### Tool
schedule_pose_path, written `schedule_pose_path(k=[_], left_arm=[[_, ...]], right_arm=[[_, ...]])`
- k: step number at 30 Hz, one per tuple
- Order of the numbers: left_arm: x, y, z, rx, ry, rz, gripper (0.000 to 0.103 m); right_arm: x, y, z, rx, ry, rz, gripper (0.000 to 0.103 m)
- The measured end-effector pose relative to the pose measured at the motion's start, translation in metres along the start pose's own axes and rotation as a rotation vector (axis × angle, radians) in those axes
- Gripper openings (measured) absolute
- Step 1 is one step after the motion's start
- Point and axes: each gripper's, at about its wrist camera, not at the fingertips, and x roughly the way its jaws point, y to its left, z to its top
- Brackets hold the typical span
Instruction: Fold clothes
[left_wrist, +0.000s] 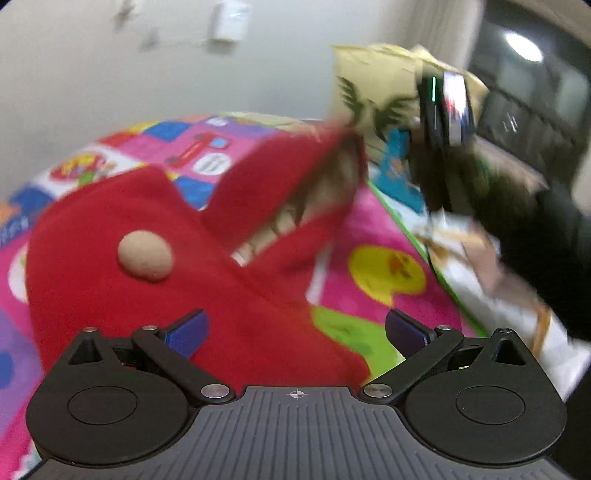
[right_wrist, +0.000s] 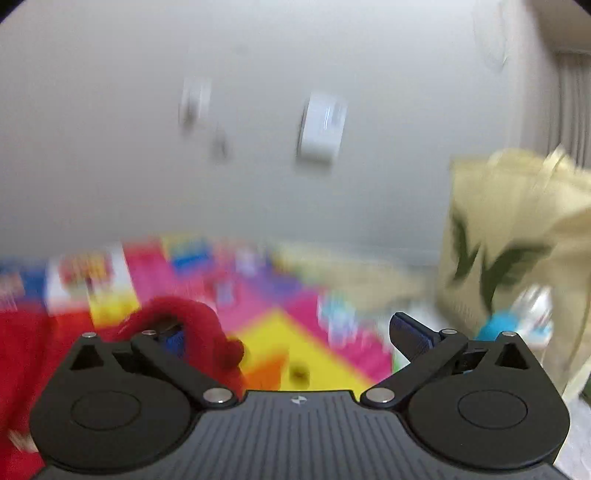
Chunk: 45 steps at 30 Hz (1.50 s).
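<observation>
A red fleece garment (left_wrist: 155, 295) with a round beige patch (left_wrist: 146, 254) lies on the play mat in the left wrist view. My left gripper (left_wrist: 295, 328) is open just above its near edge, and the cloth runs under the gap between the fingers. One flap of the garment (left_wrist: 295, 166) is lifted up and to the right, toward the black body of the other gripper (left_wrist: 439, 122). In the right wrist view my right gripper (right_wrist: 291, 332) is open wide. Red cloth (right_wrist: 199, 325) is draped over its left finger. Both views are blurred by motion.
A colourful play mat (left_wrist: 384, 269) covers the floor. A beige tote bag with a green leaf print (right_wrist: 509, 236) stands at the right by the white wall. A person's dark sleeve (left_wrist: 546, 229) reaches in from the right. A white box (right_wrist: 321, 125) is mounted on the wall.
</observation>
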Motion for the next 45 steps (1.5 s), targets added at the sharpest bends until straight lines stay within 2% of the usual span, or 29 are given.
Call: schedule_pose_path(k=[2,3,5,8,9,13,14,16,19,22,25,27,30,31,34,36,39,40,41,42,45], left_arm=[[-0.013,-0.014,-0.010,0.082,-0.002,0.032,0.103],[-0.015,-0.015,-0.014,0.084,0.004,0.043,0.103],[-0.019,-0.016,-0.022,0.089,0.017,0.064,0.103],[-0.015,-0.011,-0.022,0.054,0.021,0.105,0.103],[-0.014,-0.012,-0.018,0.063,0.014,0.117,0.103],[-0.004,-0.021,0.007,0.120,-0.026,0.143,0.103],[0.000,-0.025,0.015,0.139,-0.039,0.141,0.103],[0.017,-0.036,0.028,0.179,-0.049,0.140,0.103],[0.047,-0.055,0.043,0.255,-0.050,0.144,0.103],[0.079,-0.076,0.057,0.351,-0.042,0.146,0.103],[0.117,-0.102,0.064,0.558,-0.025,0.200,0.103],[0.139,-0.114,0.068,0.678,-0.036,0.246,0.103],[0.173,-0.118,0.080,0.760,-0.061,0.256,0.103],[0.186,-0.116,0.085,0.753,-0.056,0.256,0.103],[0.217,-0.104,0.098,0.627,0.030,0.147,0.103],[0.228,-0.103,0.095,0.596,0.060,0.110,0.103],[0.231,-0.109,0.084,0.628,0.066,0.108,0.102],[0.232,-0.111,0.080,0.644,0.066,0.112,0.100],[0.231,-0.113,0.077,0.658,0.072,0.107,0.085],[0.231,-0.114,0.075,0.671,0.088,0.103,0.070],[0.235,-0.118,0.069,0.695,0.121,0.077,0.069]], right_arm=[[-0.008,0.003,0.000,-0.090,0.044,-0.024,0.103],[-0.012,0.004,-0.001,-0.135,0.066,-0.036,0.103],[0.001,-0.001,-0.024,-0.203,0.217,-0.064,0.103],[-0.002,-0.034,-0.057,-0.053,0.382,-0.003,0.103],[-0.008,-0.050,-0.064,0.079,0.402,0.072,0.103],[-0.024,-0.100,-0.093,0.554,0.408,0.340,0.103],[-0.023,-0.106,-0.100,0.633,0.399,0.381,0.103],[-0.030,-0.107,-0.108,0.689,0.348,0.410,0.103],[-0.026,-0.088,-0.119,0.691,0.300,0.382,0.103],[0.000,-0.083,-0.137,0.827,0.322,0.469,0.103],[0.023,-0.080,-0.151,0.954,0.317,0.568,0.103],[0.025,-0.079,-0.144,0.981,0.261,0.647,0.103],[0.024,-0.078,-0.133,0.953,0.208,0.700,0.103],[0.021,-0.079,-0.131,0.946,0.199,0.706,0.103],[0.013,-0.085,-0.134,0.949,0.177,0.715,0.103],[0.008,-0.090,-0.137,0.959,0.166,0.709,0.103],[0.011,-0.095,-0.148,0.985,0.218,0.561,0.103],[0.019,-0.096,-0.154,1.015,0.266,0.529,0.103],[0.026,-0.097,-0.160,1.045,0.313,0.496,0.103],[0.031,-0.093,-0.162,1.055,0.330,0.513,0.103],[0.044,-0.084,-0.168,1.085,0.378,0.563,0.103]])
